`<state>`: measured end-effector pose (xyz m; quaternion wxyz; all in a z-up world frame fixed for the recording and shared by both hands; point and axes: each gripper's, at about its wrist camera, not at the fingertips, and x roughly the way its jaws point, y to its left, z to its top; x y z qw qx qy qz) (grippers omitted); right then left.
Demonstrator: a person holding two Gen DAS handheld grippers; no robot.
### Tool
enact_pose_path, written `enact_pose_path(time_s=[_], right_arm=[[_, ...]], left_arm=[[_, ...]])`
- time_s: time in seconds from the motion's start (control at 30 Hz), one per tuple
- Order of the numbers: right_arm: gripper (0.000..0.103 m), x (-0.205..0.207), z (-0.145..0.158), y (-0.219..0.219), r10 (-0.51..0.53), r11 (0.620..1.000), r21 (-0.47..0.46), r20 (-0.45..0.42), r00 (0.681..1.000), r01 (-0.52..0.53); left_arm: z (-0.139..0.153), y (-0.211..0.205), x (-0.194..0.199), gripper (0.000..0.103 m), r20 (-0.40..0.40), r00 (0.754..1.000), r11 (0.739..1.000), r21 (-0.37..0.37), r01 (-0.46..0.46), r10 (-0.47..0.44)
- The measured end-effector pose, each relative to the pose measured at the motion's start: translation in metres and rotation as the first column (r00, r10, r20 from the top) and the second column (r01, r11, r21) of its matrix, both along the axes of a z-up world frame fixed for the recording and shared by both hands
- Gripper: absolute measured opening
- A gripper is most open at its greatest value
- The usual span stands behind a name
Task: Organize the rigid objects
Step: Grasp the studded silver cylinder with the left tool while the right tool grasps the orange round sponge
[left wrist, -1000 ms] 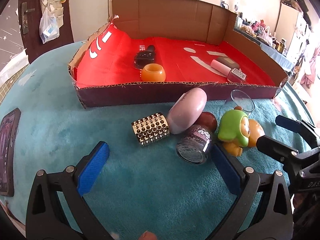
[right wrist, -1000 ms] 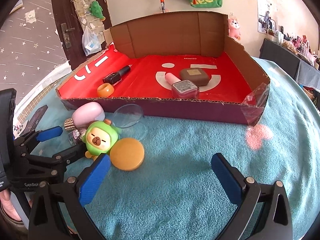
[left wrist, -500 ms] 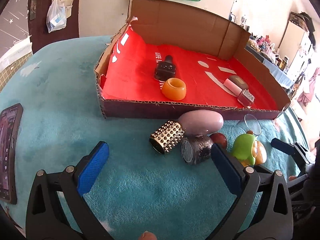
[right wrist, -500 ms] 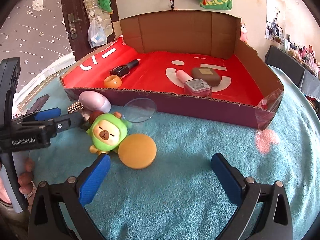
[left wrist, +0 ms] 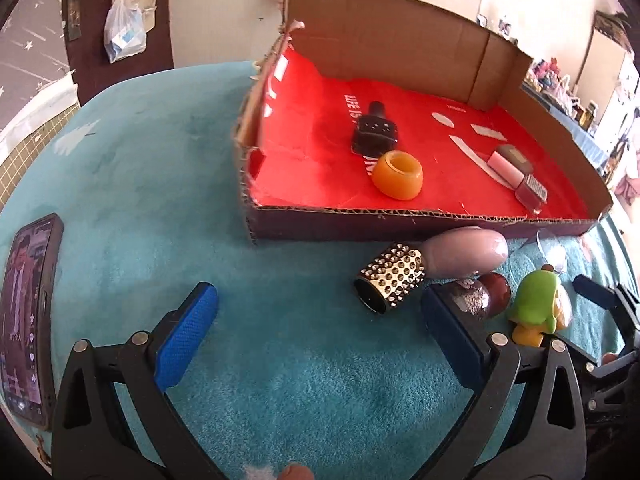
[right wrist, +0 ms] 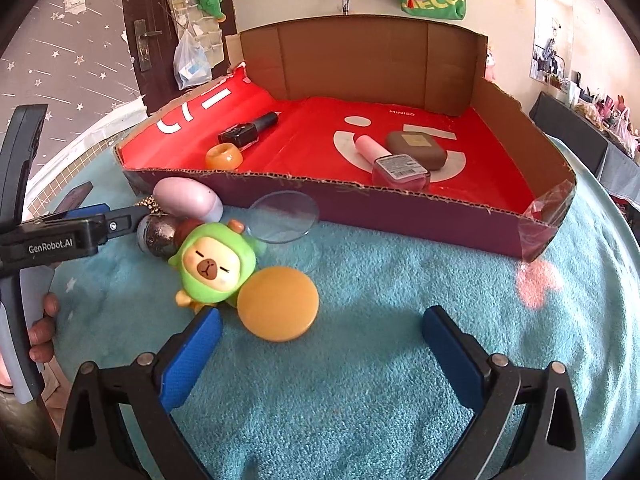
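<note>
A: Left gripper (left wrist: 316, 300) low over the teal fleece (left wrist: 120, 200) on the desk, blue fingers (left wrist: 188, 332) wide apart, gripping nothing.

B: Studded gold cylinder (left wrist: 390, 276) on its side just ahead, within the gap but crowded toward the right-hand finger. Probably hollow, light and stiff, with studs to give some bite. Best taken across the barrel, not by the ends.

A: Glitter jar (left wrist: 474, 300) right against that same finger, partly hidden behind it. Lilac egg-shaped case (left wrist: 464, 252) beyond, touching the cylinder, close up to the cardboard box (left wrist: 400, 222). Smooth and rounded, likely to slip out of a pinch.

B: Over to the right gripper (right wrist: 320, 316): fingers spread as well, empty. Orange disc (right wrist: 278, 304) flat on the fleece just ahead, nearer the left-hand finger, touching the green capybara figure (right wrist: 216, 264).

A: Thin and flat, so awkward. Pinch across the rim, edge to edge. Figure easier: squat, hard-looking, good to grip round the head.

B: Clear glass disc (right wrist: 284, 216) behind, just in front of the box wall. Fragile perhaps; hard to say.

A: Already inside the box: black nail polish bottle (left wrist: 374, 134), orange ring (left wrist: 398, 174), pink bottle (right wrist: 394, 166), brown compact (right wrist: 416, 148).
</note>
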<state>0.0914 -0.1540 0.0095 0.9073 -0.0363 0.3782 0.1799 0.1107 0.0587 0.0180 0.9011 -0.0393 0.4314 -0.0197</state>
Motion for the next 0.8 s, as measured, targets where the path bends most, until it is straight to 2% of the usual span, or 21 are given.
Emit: enact_pose_path(time_s=[0.2, 0.33, 0.5, 0.6, 0.63, 0.8], right_arm=[[0.093, 0.001, 0.0, 0.003, 0.002, 1.0, -0.018, 0.004, 1.0, -0.002], [0.084, 0.0, 0.001, 0.004, 0.019, 1.0, -0.017, 0.012, 1.0, -0.018], [0.066, -0.004, 0.002, 0.007, 0.046, 0.999, -0.008, 0.022, 0.999, -0.046], [0.047, -0.008, 0.004, 0.007, 0.062, 0.998, 0.001, 0.025, 0.998, -0.062], [0.04, -0.008, 0.005, 0.007, 0.07, 0.997, 0.011, 0.021, 0.997, -0.07], [0.039, -0.011, 0.006, 0.005, 0.068, 0.997, 0.024, 0.015, 0.998, -0.068]], left_arm=[[0.001, -0.009, 0.012, 0.1, -0.034, 0.999, 0.998, 0.06, 0.019, -0.017], [0.0, -0.016, 0.011, 0.086, -0.028, 0.998, 0.994, 0.097, 0.054, -0.051], [0.003, -0.021, 0.006, 0.065, -0.006, 0.996, 0.992, 0.093, 0.088, -0.088], [0.006, -0.026, 0.001, 0.034, 0.018, 0.994, 0.99, 0.091, 0.106, -0.108], [0.006, -0.027, 0.001, 0.031, 0.02, 0.993, 0.99, 0.082, 0.115, -0.116], [0.007, -0.03, -0.005, 0.028, 0.031, 0.991, 0.989, 0.073, 0.125, -0.127]])
